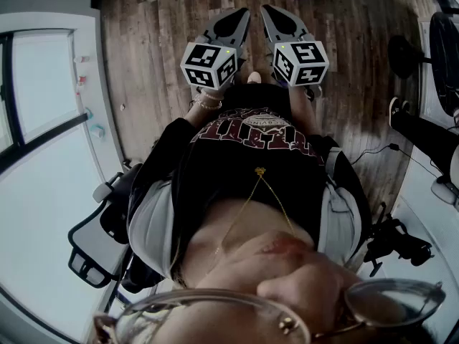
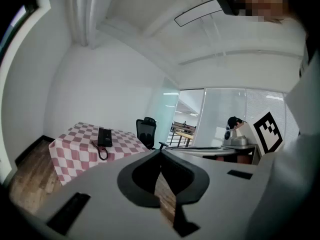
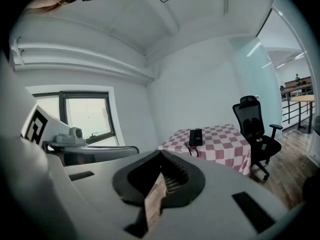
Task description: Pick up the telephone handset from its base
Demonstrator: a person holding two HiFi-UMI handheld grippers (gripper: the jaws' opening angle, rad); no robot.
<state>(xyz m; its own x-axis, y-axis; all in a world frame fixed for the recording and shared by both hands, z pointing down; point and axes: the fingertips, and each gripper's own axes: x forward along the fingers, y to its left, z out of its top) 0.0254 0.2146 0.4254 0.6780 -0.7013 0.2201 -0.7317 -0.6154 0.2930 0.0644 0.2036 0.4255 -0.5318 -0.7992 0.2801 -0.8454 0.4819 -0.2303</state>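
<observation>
Here, a person in a dark printed T-shirt (image 1: 244, 156) holds two grey two-jaw tools out side by side, both tipped slightly downward over a dark wooden plank floor (image 1: 154, 41). The left tool (image 1: 241, 13) has its jaws closed tip to tip with nothing between them, as the left gripper view (image 2: 161, 151) shows plainly. The right tool (image 1: 270, 11) is likewise closed and empty, its ribbed pads meeting at the point (image 3: 160, 152). Each carries a cube with black-and-white square markers, the left cube (image 1: 209, 64) close beside the right cube (image 1: 300, 61).

Well beyond both tools, a desk draped in a red-and-white chequered cloth (image 2: 75, 146) (image 3: 227, 140) stands against a plain white wall (image 2: 100, 84). The black telephone (image 2: 104, 137) (image 3: 195, 137) lies on the desk top, untouched and well apart from either tool; from here its handset cannot be told apart from the base. Its dark curled cord (image 2: 101, 152) (image 3: 190, 149) loops over the cloth toward the desk's near edge.

A black mesh-backed office chair (image 2: 146, 131) (image 3: 256, 129) stands just beside the desk. Past it are glass partitions (image 2: 220, 116) on one side and a dark-framed window (image 3: 85, 116) on the other.
</observation>
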